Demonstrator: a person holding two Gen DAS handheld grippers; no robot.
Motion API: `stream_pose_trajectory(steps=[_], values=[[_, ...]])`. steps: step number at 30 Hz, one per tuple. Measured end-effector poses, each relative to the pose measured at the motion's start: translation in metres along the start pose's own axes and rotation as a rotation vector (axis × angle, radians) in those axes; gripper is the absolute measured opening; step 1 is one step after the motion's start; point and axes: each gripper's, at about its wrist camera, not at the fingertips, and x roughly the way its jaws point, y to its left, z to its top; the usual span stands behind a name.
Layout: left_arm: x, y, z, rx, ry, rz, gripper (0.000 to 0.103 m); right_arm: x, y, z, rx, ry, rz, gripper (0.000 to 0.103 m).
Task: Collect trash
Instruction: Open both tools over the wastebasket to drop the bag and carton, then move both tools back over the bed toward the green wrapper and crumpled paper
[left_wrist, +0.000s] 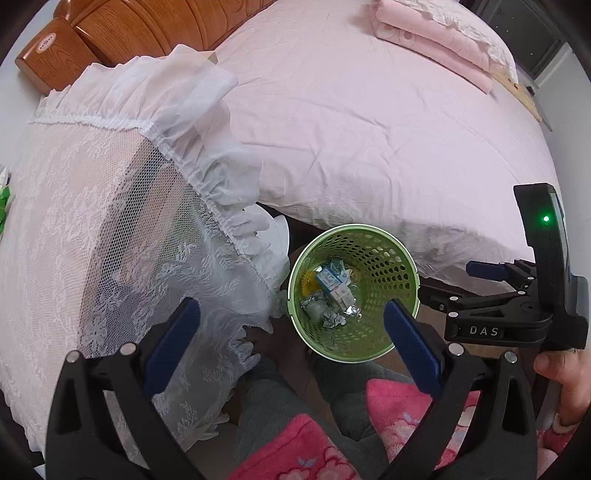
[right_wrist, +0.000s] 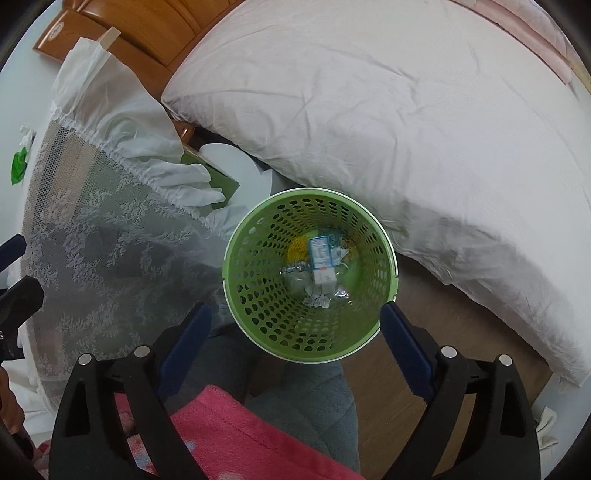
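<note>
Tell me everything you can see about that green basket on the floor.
The green basket is a round bin, seemingly plastic, with walls full of small holes and a pale smooth rim. It stands upright on the wooden floor between the bed and a lace-covered table. Inside lie a small blue-and-white carton, crumpled foil wrappers and something yellow. Both tools hang open above it, not touching it.

- Left gripper (left_wrist: 291, 321) was wide open, blue pads (left_wrist: 173, 343) spread apart, nothing between them, pointed downward.
- Right gripper (right_wrist: 295, 325) was also wide open and empty, pointed downward.
- Right hand (left_wrist: 565, 387) wrapped the right gripper's handle, seen in left wrist view.
</note>
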Motion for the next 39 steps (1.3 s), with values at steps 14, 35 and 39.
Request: stream_pose_trajectory(steps=[14,35,39], values=[[0.003,0.010,-0.001,-0.018,0.008,0.017,0.095,0.006,0.003,0.006,0.036,0.022,0.006,0.095],[-0.065,0.111,-0.003,-0.303,-0.150,0.116,0.095,-0.057,0.104,0.066,-0.163,-0.180,0.072,0.100],[-0.074,0.139,-0.005,-0.349,-0.177,0.151,0.095,-0.059,0.131,0.079,-0.189,-0.184,0.076,0.100]])
